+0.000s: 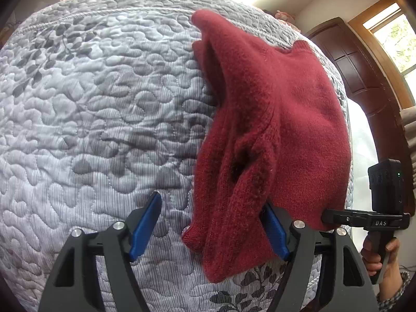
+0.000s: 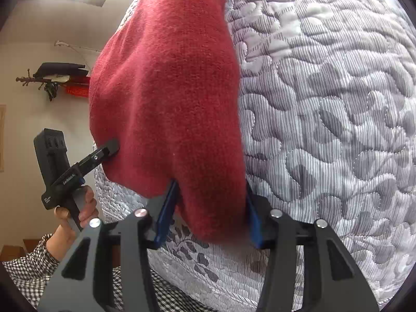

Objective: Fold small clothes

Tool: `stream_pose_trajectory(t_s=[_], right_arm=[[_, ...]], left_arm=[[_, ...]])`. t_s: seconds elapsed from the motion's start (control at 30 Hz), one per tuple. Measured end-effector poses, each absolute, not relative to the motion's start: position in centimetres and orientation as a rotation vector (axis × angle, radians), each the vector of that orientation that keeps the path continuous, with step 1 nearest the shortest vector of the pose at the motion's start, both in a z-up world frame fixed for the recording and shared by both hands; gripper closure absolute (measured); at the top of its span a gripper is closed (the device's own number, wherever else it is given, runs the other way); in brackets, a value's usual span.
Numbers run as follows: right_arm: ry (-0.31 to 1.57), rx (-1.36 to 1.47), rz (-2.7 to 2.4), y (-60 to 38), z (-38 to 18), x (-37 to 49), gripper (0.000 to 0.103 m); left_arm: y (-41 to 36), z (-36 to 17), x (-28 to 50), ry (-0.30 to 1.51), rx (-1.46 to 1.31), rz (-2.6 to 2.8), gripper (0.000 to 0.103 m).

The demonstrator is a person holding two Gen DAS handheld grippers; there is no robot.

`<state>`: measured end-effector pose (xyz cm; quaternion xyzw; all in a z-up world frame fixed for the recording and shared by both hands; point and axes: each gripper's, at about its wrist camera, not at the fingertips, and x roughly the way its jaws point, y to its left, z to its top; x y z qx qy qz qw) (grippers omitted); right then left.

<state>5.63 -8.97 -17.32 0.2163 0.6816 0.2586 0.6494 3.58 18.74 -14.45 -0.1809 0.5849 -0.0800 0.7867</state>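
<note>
A dark red knit sweater lies bunched on a grey-white quilted bedspread. My left gripper is open, and the sweater's near hem and a sleeve fold lie between its blue pads; the cloth drapes over the right pad. In the right wrist view the sweater fills the gap of my right gripper, which is open with a blue pad on either side of the cloth. Each gripper also shows in the other's view, its tip at the sweater's edge: the right gripper and the left gripper.
A hand in a checked sleeve holds each gripper's handle. The bedspread spreads wide on both sides of the sweater. A dark wooden door, a window and a coat rack stand beyond the bed.
</note>
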Motion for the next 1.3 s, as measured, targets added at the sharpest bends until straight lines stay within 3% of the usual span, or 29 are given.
stream_pose_trajectory(t_s=[0.1,0.3,0.57,0.77,0.87,1.03,1.23,1.27,1.3], right_arm=[[1.531,0.534,0.596,-9.7,-16.5,5.3,0.080],[1.444,0.485,0.589,-11.1,-11.7,4.8,0.082],[1.531,0.440,0.487,-10.8,-15.7,4.9,0.080],[1.520,0.355,0.466,-9.3,-14.6,5.1,0.065],[1.458,0.261,0.440,-9.5,-12.0,4.8,0.044],[1.360,0.203,0.417,-9.9,-8.4,6.3,0.044],[1.325,0.091,0.402,-7.9,-7.4,9.8,0.044],[1.326,0.086,0.405,-7.7,-7.7,10.2,0.044],[1.327,0.084,0.410,-7.4,-7.8,10.6,0.044]], left_arm=[[18.7,-14.6,3.2,1.272,-0.419,-0.165,0.029],[17.4,-13.3,2.0,1.246,-0.398,-0.198,0.030],[17.4,-15.7,1.8,1.281,-0.365,-0.156,0.026],[16.6,-14.2,2.3,1.267,-0.303,-0.151,0.027],[17.4,-11.5,3.2,1.197,-0.327,-0.156,0.028],[19.0,-8.7,7.7,1.117,-0.402,-0.152,0.028],[19.6,-10.9,14.8,1.173,-0.444,-0.123,0.029],[19.7,-11.4,15.7,1.178,-0.459,-0.125,0.035],[19.8,-11.7,16.3,1.186,-0.479,-0.141,0.053]])
